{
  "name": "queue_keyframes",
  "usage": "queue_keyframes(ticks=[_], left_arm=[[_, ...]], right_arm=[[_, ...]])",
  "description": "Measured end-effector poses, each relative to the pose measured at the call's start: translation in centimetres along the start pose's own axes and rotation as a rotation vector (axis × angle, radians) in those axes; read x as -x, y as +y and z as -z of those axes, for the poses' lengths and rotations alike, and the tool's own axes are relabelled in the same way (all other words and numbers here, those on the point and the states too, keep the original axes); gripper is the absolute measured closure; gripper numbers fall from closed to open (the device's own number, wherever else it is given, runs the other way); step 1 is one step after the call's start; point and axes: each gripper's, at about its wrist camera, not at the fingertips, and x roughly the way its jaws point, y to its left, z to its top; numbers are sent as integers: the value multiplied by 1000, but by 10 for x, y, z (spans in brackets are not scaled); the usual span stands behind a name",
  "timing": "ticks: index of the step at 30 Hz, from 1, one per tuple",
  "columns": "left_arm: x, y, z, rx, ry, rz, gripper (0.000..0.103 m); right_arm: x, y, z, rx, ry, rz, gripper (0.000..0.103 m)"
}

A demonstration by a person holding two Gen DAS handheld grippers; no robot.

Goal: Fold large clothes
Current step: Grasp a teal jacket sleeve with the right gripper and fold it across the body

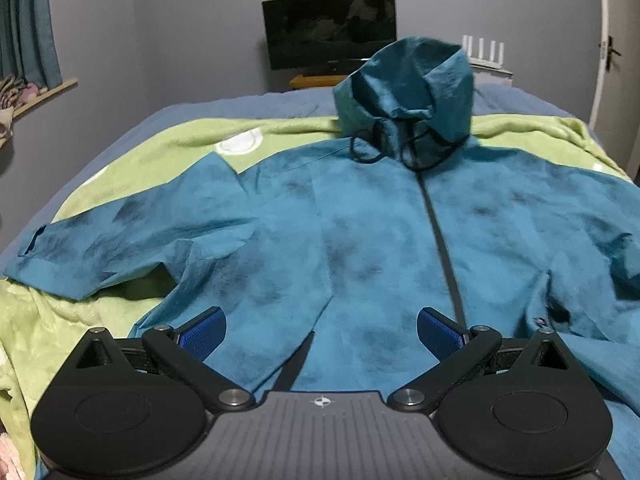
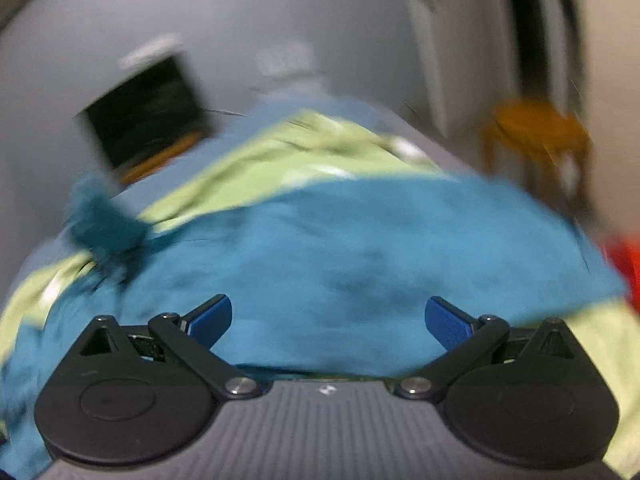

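A large teal hooded jacket (image 1: 360, 232) lies front up and spread out on a green blanket (image 1: 52, 328) on the bed. Its hood (image 1: 408, 84) stands up at the far end, with a dark zipper (image 1: 440, 240) down the middle and a left sleeve (image 1: 112, 236) stretched outward. My left gripper (image 1: 321, 334) is open and empty, above the jacket's lower hem. The right wrist view is blurred; the jacket (image 2: 360, 252) fills it. My right gripper (image 2: 328, 322) is open and empty over the jacket's right side.
A dark TV (image 1: 330, 28) stands against the grey wall beyond the bed. A white router (image 1: 484, 50) sits to its right. Curtains (image 1: 24, 20) hang at the far left. A door (image 1: 612, 52) is at the right. A wooden stool (image 2: 536, 136) stands beside the bed.
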Motion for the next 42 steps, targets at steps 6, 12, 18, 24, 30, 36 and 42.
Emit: queue_keyframes(ticks=[6, 12, 18, 24, 30, 36, 42], left_arm=[[-36, 9, 14, 60, 106, 36, 0], [-56, 6, 31, 74, 196, 61, 0], [-66, -3, 39, 31, 237, 62, 0], [-80, 3, 44, 66, 323, 80, 0], [-84, -4, 47, 26, 344, 59, 0], [-82, -3, 47, 44, 336, 71, 0], [-82, -1, 46, 50, 330, 78, 0]], right_arm=[[-32, -106, 3, -414, 77, 33, 7], [-36, -123, 15, -501, -90, 39, 52], [-35, -138, 18, -517, -256, 91, 57], [-46, -139, 11, -530, -271, 35, 72], [-16, -60, -30, -289, -396, -19, 91], [20, 80, -56, 44, -525, -247, 92], [32, 240, -17, 397, -477, -520, 93]])
